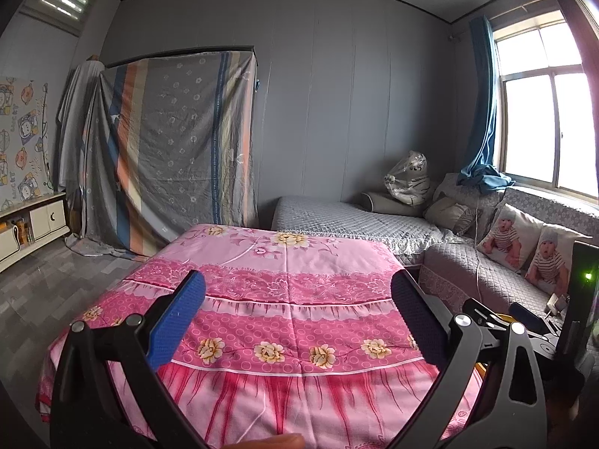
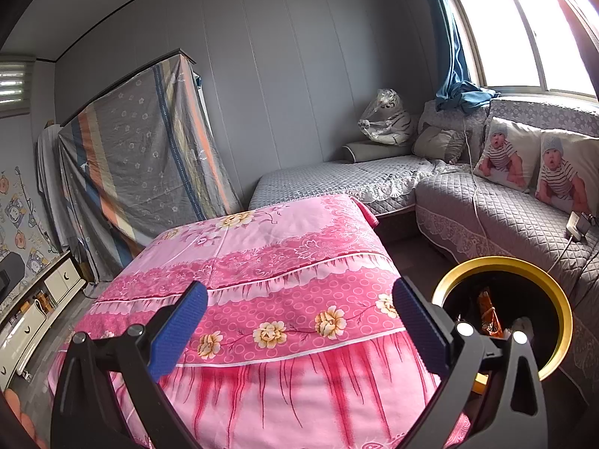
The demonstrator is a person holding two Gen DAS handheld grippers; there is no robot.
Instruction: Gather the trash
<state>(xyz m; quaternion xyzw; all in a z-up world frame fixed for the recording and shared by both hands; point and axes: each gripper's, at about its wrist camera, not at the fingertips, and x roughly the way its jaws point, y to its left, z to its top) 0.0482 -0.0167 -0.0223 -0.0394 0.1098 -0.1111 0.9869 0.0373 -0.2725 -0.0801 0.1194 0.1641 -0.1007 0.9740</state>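
A table under a pink flowered cloth (image 1: 284,299) fills the middle of both views, also in the right wrist view (image 2: 269,262). I see no loose trash on it. My left gripper (image 1: 299,321) is open and empty above the cloth's near part. My right gripper (image 2: 299,325) is open and empty above the cloth's near right part. A black bin with a gold rim (image 2: 561,299) stands to the right of the table, just beyond my right gripper's right finger (image 2: 419,325). An orange wrapper (image 2: 488,316) lies inside the bin. The other gripper's body (image 1: 524,318) shows at the right of the left wrist view.
A grey quilted corner sofa (image 2: 505,217) runs along the back and right, with baby-print pillows (image 2: 505,153) and a wrapped plush toy (image 2: 385,119). A charger and cable (image 2: 576,224) lie on the sofa. A cloth-draped wardrobe (image 1: 168,149) stands at the back left, a low white cabinet (image 1: 33,228) at the left.
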